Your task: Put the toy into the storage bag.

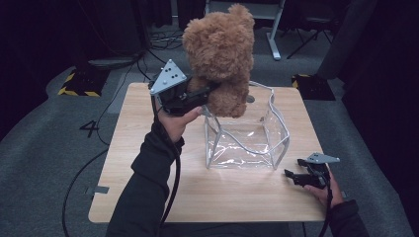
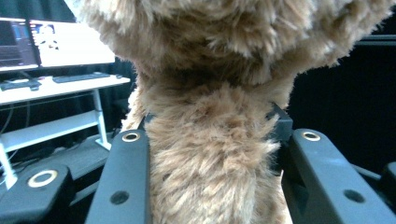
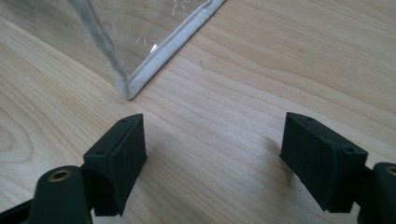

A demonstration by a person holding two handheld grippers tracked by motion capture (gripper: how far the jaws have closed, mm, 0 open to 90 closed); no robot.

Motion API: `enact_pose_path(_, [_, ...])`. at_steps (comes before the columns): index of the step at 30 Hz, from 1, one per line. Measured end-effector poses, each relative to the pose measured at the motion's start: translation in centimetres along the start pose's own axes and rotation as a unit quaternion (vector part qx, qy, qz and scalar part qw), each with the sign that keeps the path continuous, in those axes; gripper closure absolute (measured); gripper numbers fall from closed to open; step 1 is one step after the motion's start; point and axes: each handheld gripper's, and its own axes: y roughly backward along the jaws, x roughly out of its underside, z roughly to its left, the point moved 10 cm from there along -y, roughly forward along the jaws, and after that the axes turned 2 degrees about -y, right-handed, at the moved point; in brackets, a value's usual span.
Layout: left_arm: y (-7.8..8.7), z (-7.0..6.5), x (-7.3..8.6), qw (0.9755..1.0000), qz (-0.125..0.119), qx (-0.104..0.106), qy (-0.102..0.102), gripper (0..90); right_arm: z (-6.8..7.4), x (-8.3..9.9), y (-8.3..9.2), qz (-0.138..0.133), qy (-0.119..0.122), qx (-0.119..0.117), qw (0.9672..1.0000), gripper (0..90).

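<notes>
Fluffy brown teddy bear [image 1: 221, 54] held upright, left gripper [image 1: 210, 91] clamped on its body above the clear bag [image 1: 276, 133]; right gripper [image 1: 291, 176] jaws apart, empty.

Both black tongs [image 1: 210, 91] [image 1: 291, 174] carry grey three-cornered plates, brass-ringed screw holes and trailing black cables; behind them, dark sleeves cover the forearms.

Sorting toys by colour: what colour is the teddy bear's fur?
Light brown; the teddy bear shows best in the high view.
</notes>
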Motion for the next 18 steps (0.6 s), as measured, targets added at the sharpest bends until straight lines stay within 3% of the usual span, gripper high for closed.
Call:
enact_pose_path(10, [-2.7, -2.0, 0.4, 0.9994, 0.006, 0.033, 0.004, 58.4, 0.0, 0.0, 0.0, 0.000, 0.001, -0.001, 1.0000, 22.3])
enact_pose_path(18, [-5.1, -4.2, 0.8, 0.9975, 0.013, 0.069, 0.005, 58.4, 0.0, 0.0, 0.0, 0.000, 0.001, -0.001, 1.0000, 22.3])
